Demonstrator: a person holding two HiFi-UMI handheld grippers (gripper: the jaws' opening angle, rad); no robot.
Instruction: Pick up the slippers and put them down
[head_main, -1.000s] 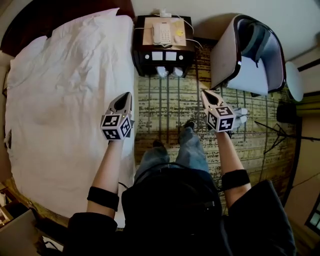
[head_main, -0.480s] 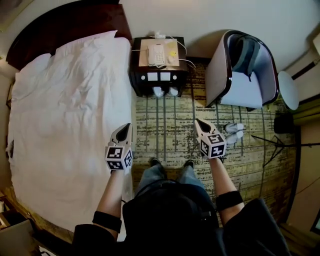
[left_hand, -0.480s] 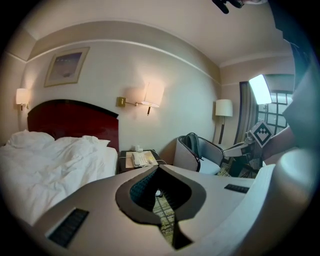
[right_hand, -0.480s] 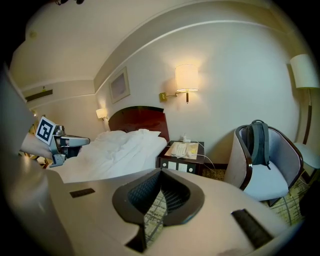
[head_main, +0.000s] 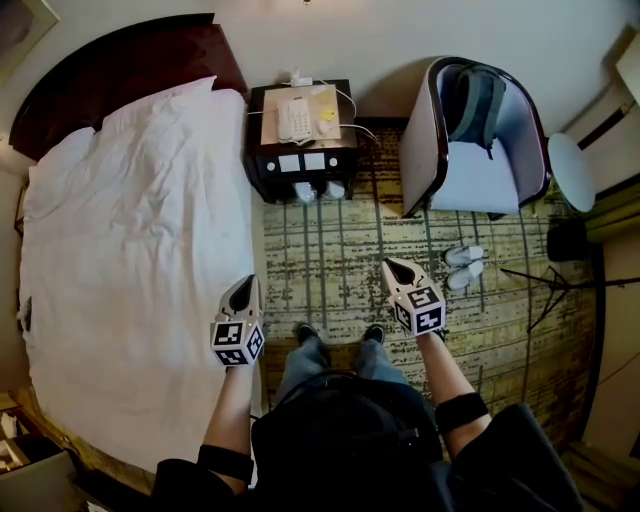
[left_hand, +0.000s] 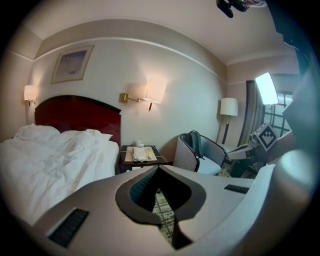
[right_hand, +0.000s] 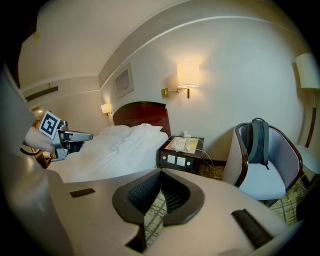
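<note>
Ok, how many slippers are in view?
2, both white, side by side on the carpet in front of the armchair: one slipper, the other slipper. White things under the nightstand may be more; unclear.

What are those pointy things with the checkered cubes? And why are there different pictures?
Those are tongs that a person holds, one in each hand: the left tongs and the right tongs. The cubes are part of them. The picture from above comes from a camera on the person's head, looking down. The other two come from small cameras riding on each of the tongs, looking along their jaws. Both tongs are shut and hold nothing. White slippers lie on the carpet in front of an armchair with a backpack on it. There is also a bed and a nightstand with a telephone.
</note>
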